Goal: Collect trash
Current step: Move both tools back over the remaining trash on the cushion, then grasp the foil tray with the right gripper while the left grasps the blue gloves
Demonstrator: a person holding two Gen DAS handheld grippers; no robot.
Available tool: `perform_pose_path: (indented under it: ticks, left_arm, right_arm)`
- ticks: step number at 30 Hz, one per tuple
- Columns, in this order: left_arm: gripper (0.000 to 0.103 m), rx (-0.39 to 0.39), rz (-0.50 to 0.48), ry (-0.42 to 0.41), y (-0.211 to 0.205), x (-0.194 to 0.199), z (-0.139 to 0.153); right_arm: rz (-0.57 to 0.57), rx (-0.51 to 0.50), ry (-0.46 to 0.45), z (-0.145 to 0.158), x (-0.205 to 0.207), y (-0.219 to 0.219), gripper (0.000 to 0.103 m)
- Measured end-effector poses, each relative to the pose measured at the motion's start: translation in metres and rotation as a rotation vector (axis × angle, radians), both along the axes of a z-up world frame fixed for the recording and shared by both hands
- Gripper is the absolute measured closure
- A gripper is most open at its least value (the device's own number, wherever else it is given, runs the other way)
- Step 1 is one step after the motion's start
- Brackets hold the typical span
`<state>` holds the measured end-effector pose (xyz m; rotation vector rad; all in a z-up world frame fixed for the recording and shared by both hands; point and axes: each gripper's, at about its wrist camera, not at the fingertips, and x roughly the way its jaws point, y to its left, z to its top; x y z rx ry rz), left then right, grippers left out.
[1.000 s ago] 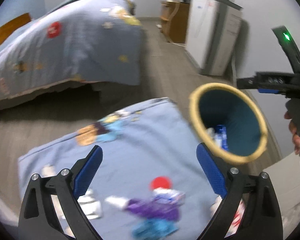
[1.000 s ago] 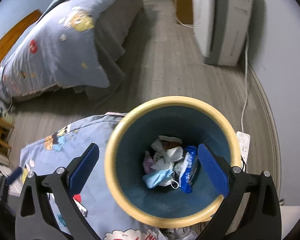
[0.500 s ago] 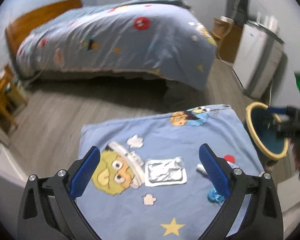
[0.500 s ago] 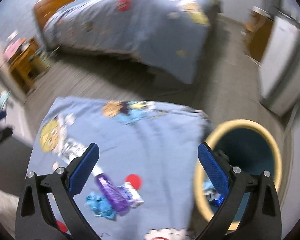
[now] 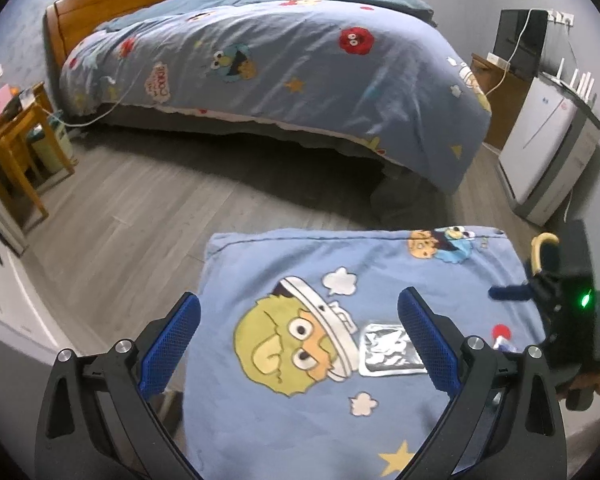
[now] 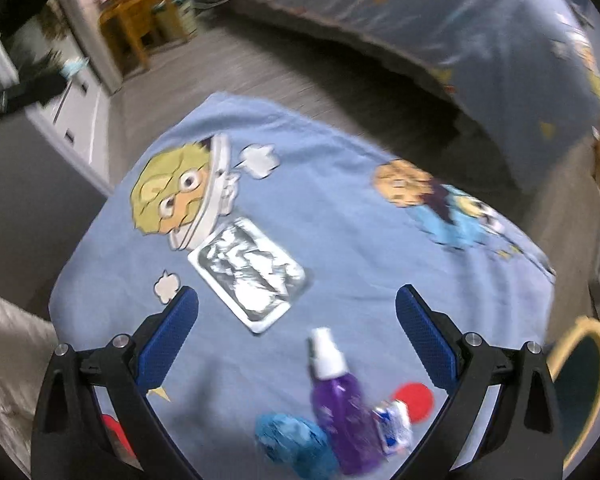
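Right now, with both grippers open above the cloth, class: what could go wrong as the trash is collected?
1. The foil tray lies flat on the blue cloth, so the right gripper may pinch fabric with it.
2. The purple spray bottle touches a small wrapper and lies close to blue crumpled trash; grabbing one could knock the others.
3. The bin sits off the cloth's edge, so a carried piece might drop short.

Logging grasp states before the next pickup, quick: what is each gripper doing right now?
Left gripper: open, holding nothing, above the blue cartoon cloth.
Right gripper: open, holding nothing, above the foil tray.
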<state>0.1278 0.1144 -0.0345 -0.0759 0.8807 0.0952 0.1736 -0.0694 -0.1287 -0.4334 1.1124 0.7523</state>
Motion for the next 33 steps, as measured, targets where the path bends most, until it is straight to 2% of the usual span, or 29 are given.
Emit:
perform_pose_path:
  ticks: [7,14,23,26,27,28,33]
  left_arm:
    - [0.005,-0.023,0.003,-0.003,0.012,0.015,-0.003]
    - [0.005,-0.048,0.033,0.04,0.026,0.023,-0.015]
    - [0.005,-0.087,0.062,0.052,0.035,0.029,-0.018]
    - [0.005,-0.093,0.062,0.054,0.035,0.029,-0.018]
    - [0.005,-0.097,0.062,0.054,0.035,0.029,-0.017]
    - [0.005,-0.1,0.062,0.054,0.034,0.028,-0.017]
    - [0.005,-0.098,0.048,0.055,0.024,0.023,-0.016]
  right_arm:
    - [0.124,-0.087,0.043,-0.041,-0.004,0.035,0.006]
    - [0.198,-0.201,0.014,-0.072,-0.009,0.058,0.006]
    - [0.154,-0.14,0.031,-0.073,0.003,0.072,0.005]
    - [0.161,-0.137,0.027,-0.068,0.002,0.071,0.015]
    - [0.162,-0.138,0.027,-0.065,0.001,0.069,0.024]
    - [0.157,-0.139,0.033,-0.064,0.002,0.073,0.028]
    - [0.124,-0.133,0.056,-0.057,0.001,0.06,0.033]
